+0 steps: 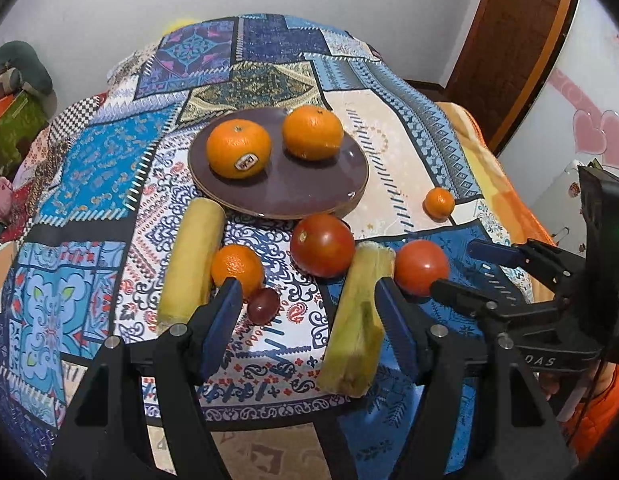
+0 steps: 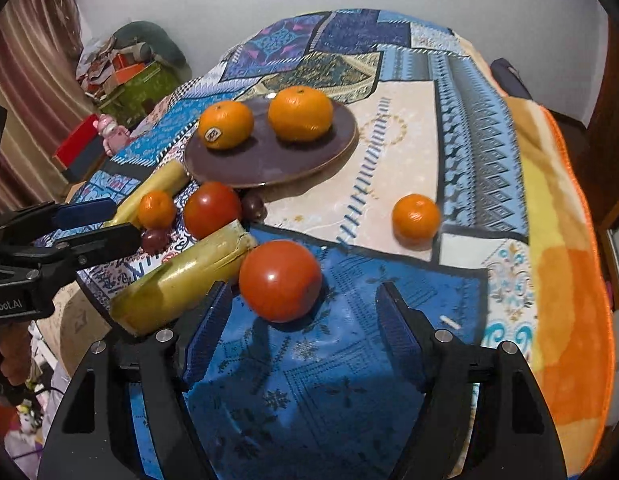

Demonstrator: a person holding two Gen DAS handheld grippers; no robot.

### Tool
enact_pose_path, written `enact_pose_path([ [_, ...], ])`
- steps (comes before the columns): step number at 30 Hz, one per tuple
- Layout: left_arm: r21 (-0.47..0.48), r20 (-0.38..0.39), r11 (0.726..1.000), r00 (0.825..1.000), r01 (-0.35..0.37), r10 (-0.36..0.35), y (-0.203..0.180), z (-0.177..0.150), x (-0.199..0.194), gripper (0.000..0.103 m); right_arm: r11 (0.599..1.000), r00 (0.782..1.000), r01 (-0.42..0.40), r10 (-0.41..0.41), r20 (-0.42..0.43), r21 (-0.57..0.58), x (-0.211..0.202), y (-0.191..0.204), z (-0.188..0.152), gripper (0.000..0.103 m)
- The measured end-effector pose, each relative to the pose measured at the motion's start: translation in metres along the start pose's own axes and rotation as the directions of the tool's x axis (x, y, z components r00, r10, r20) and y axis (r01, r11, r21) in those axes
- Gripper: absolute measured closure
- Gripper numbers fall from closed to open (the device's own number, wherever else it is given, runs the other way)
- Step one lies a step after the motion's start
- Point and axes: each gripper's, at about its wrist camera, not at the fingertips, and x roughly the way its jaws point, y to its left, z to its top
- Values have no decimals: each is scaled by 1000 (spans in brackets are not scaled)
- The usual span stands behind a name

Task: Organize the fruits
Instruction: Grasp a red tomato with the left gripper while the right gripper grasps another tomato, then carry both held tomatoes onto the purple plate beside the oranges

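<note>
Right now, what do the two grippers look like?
Both are black plastic frames with silver screws and ribbed blue pads. The left gripper carries white lettering ending "Robot.AI"; the right gripper has a green light and an orange sleeve behind it.

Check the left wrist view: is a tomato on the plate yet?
No, the plate holds only two oranges; both tomatoes sit on the cloth.

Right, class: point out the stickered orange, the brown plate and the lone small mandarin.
Stickered orange (image 1: 238,148): left wrist view, middle of its peel.
Brown plate (image 1: 293,194): left wrist view, bare front surface.
Lone small mandarin (image 2: 415,216): right wrist view, its centre.
</note>
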Motion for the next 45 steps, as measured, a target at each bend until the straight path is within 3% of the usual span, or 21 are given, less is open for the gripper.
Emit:
enact_pose_path([
  [5, -15, -12, 1000, 1000, 13, -13, 2, 4, 12, 35, 1000, 1000, -9, 8, -17, -5, 11, 2, 1, 33],
  [13, -15, -19, 1000, 1000, 18, -18, -1, 20, 32, 35, 998, 997, -60, 61, -36, 9, 18, 0, 0, 46],
  [16, -8, -27, 1000, 1000, 12, -12, -4, 24, 42, 35, 996, 995, -88, 88, -39, 9, 17, 1, 0, 57],
  [24, -10, -33, 1000, 999, -4, 4, -4, 29, 58, 38, 996, 996, -86, 87, -22, 26, 14, -4, 3, 57],
  [30, -44, -58, 998, 997, 42, -45, -1, 31, 67, 53, 997, 997, -72, 72, -3, 40, 10, -12, 10, 57],
  [45, -72, -22, 996, 998, 49, -50, 2, 30, 48, 54, 998, 997, -61, 59, 51, 29, -1, -14, 32, 57],
])
